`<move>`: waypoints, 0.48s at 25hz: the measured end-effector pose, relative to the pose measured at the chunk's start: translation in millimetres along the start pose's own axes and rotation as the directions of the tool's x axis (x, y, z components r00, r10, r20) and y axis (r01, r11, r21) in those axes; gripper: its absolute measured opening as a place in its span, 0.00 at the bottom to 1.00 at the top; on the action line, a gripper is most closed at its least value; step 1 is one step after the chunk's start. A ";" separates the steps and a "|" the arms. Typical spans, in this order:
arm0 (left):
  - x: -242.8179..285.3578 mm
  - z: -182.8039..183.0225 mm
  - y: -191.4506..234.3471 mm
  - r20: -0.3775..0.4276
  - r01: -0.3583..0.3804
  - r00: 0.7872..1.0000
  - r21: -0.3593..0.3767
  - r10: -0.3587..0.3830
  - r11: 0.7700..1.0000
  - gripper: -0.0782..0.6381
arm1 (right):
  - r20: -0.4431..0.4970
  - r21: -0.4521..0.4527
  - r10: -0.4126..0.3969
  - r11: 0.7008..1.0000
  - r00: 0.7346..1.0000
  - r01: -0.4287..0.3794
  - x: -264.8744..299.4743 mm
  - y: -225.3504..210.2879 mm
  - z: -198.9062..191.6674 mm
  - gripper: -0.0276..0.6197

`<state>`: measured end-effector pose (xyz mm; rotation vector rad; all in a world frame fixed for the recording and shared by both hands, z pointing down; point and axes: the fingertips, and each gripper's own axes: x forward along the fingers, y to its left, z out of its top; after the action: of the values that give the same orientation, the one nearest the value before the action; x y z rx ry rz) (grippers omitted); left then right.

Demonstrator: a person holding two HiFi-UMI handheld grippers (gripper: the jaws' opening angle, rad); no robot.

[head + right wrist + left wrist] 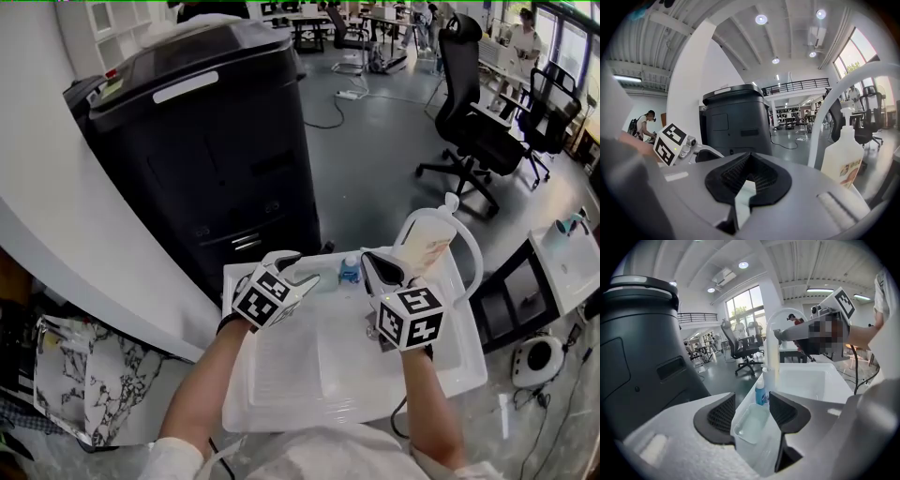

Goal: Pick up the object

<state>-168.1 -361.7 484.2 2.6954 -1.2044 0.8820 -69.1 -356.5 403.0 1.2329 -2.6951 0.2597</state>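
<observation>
In the head view both my tongs hang over the sink (281,412): the left tongs (292,268) are open and the right tongs (378,267) are closed on nothing. The small blue bottle (350,271), which I take to be the object, stands upright at the foot of the faucet (472,251), between the two tips. In the left gripper view the bottle stands straight ahead beyond my parted jaws, just in front of the faucet, so I judge the left hand the readier. In the right gripper view my pads meet with nothing between them, and only a pump bottle (843,157) shows beside the faucet.
</observation>
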 end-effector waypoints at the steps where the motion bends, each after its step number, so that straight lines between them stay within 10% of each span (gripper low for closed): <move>1: 3.7 0.5 -0.6 -0.012 0.010 1.000 0.034 -0.010 0.999 0.43 | 0.000 -0.001 -0.001 1.000 1.000 0.001 0.5 0.1 0.3 0.05; 12: 42.8 -23.9 -13.4 -0.167 0.154 0.978 0.163 -0.126 0.975 0.43 | -0.014 -0.015 -0.009 1.000 1.000 0.009 1.8 1.7 -4.6 0.05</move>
<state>-147.4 -374.3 528.9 2.7389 -0.9332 1.2026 -71.2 -355.7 407.7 1.2336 -2.6743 0.2452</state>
